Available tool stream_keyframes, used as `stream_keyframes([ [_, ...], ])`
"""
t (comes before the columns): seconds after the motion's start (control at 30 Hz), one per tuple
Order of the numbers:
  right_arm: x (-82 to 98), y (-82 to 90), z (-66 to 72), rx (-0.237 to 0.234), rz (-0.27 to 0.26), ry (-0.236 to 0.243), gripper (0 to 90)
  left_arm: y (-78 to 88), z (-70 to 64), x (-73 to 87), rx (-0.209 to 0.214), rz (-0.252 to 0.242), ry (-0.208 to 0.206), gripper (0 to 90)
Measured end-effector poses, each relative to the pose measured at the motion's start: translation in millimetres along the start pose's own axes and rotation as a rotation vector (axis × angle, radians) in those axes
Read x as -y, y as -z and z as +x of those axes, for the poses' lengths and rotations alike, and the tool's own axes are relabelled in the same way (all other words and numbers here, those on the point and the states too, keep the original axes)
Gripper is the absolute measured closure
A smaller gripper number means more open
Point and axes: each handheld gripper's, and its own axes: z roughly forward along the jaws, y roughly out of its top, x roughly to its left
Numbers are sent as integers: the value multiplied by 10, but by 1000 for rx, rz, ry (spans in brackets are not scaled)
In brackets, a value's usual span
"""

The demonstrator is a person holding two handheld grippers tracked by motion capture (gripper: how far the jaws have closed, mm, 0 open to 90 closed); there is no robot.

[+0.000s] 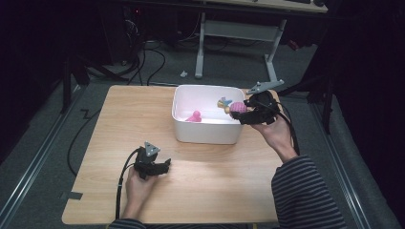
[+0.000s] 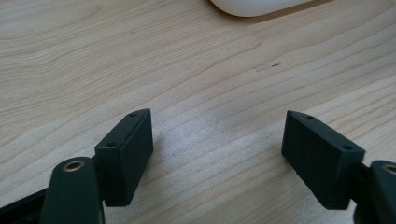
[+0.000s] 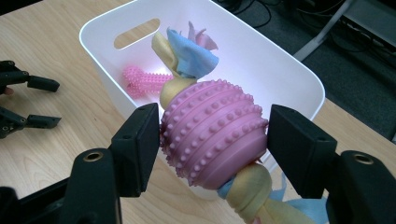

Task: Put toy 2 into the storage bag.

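Right gripper view: the right tool [image 3: 212, 144] grips the pink ball toy [image 3: 212, 135] above the bin's [image 3: 299, 74] near rim, its long axis pointing inward. The left tool [image 2: 217, 149] rests open on the bench [image 2: 140, 56].

Pink studded rubber ball [image 3: 212, 133] threaded on a knotted strip of yellow and blue fleece cloth [image 3: 187, 53], one toy in all. Ridged in rings, dotted with small bumps, round and undented. Pinched at its two sides between black pads [image 3: 137, 147] and held in the air over the right-hand rim of a white plastic tub [image 1: 205, 131] (rim just below the ball). One cloth end knotted and fanned out over the tub's inside, the other knot trailing down behind the ball.
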Motion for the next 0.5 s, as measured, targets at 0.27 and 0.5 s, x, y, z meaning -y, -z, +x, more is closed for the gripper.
stream_keyframes([
  [0.27,-106,-161,17,-18,15,10,357,0,0,0,0,1,-2,250],
  [0.5,-182,-342,33,-35,43,14,356,0,0,0,0,1,-2,249],
])
